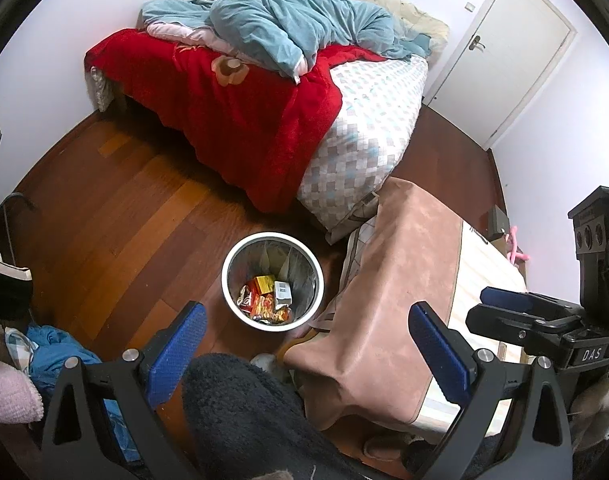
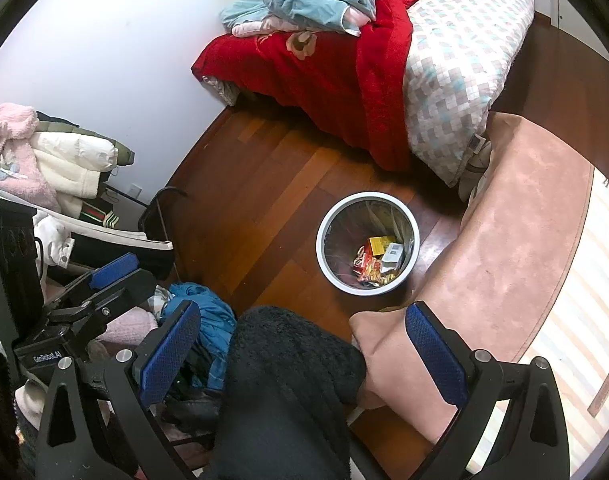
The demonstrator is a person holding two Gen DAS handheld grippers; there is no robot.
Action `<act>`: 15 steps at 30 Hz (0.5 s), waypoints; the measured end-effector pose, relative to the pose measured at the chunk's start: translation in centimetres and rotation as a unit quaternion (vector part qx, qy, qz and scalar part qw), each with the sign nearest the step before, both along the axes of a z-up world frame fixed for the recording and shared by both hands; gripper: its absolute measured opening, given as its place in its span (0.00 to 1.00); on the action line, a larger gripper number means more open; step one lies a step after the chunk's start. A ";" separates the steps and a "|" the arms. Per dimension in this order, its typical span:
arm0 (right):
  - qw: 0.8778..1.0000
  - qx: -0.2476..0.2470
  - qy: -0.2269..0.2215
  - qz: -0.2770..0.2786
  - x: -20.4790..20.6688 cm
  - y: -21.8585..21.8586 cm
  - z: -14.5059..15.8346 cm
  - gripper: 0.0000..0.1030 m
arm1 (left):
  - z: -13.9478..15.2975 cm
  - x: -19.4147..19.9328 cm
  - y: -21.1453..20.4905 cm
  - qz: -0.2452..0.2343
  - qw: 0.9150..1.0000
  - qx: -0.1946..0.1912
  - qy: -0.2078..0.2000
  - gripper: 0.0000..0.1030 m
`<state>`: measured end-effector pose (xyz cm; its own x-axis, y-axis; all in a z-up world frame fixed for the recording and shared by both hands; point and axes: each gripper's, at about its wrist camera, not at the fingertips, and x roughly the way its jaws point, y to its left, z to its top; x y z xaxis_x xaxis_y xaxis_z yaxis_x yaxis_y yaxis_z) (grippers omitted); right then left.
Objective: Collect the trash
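Note:
A round white waste bin [image 1: 229, 286] stands on the wooden floor beside the table. It holds several pieces of trash [image 1: 266, 297]: red and yellow wrappers and a small grey box. The bin [image 2: 325, 256] and its trash [image 2: 378, 262] also show in the right wrist view. My left gripper [image 1: 308, 340] is open and empty, held high above and nearer than the bin. My right gripper [image 2: 304, 344] is open and empty too. The right gripper shows at the right edge of the left view [image 1: 516, 312], and the left gripper shows at the left of the right view [image 2: 104, 280].
A bed [image 1: 368, 128] with red and teal blankets stands behind the bin. A table with a pink-brown cloth [image 1: 400, 280] is right of the bin. Piled clothes [image 2: 56, 168] lie at the left. A dark fuzzy leg [image 1: 240, 416] is below the grippers. A white door [image 1: 504, 52] is at the back right.

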<state>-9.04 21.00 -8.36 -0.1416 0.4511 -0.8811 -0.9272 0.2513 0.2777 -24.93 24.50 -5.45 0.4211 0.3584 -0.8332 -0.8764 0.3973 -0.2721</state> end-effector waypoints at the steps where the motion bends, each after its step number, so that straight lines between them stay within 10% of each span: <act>1: 1.000 0.000 0.000 0.000 0.1 -0.1 0.0 1.00 | 0.0 0.0 0.0 0.000 1.000 0.000 -0.001 1.00; 15: 1.000 0.003 -0.004 0.004 0.5 -0.2 1.0 1.00 | 0.2 0.0 -0.1 0.002 1.000 0.000 -0.003 1.00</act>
